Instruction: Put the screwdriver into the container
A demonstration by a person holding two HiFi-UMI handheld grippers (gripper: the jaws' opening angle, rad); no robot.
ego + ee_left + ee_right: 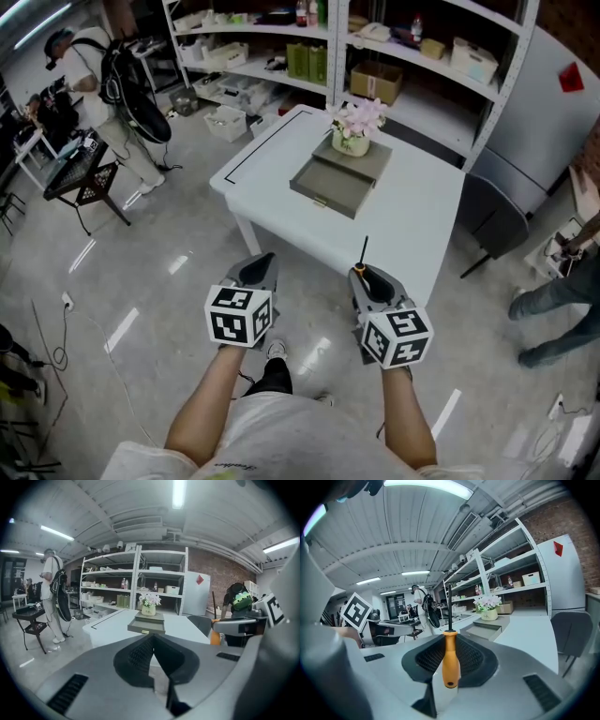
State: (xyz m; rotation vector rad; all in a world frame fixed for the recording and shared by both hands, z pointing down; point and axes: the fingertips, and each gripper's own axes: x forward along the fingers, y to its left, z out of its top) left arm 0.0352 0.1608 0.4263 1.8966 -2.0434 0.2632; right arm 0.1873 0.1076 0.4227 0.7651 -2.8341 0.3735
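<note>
My right gripper [365,273] is shut on a screwdriver [450,656] with an orange handle, whose dark shaft [364,250] points up and forward. My left gripper [260,267] is shut with nothing in it, level with the right one and to its left. Both hang over the floor, short of the white table [422,220]. On the table sits a grey container [333,182] shaped like an open drawer, seen too in the left gripper view as the container [147,626]. A small pot of flowers [354,126] stands at its far end.
White shelving [375,47] with boxes and bottles stands behind the table. A person with a backpack [117,84] stands at the left by a black cart [80,173]. A grey chair [497,216] sits right of the table, and another person's legs [553,314] are at far right.
</note>
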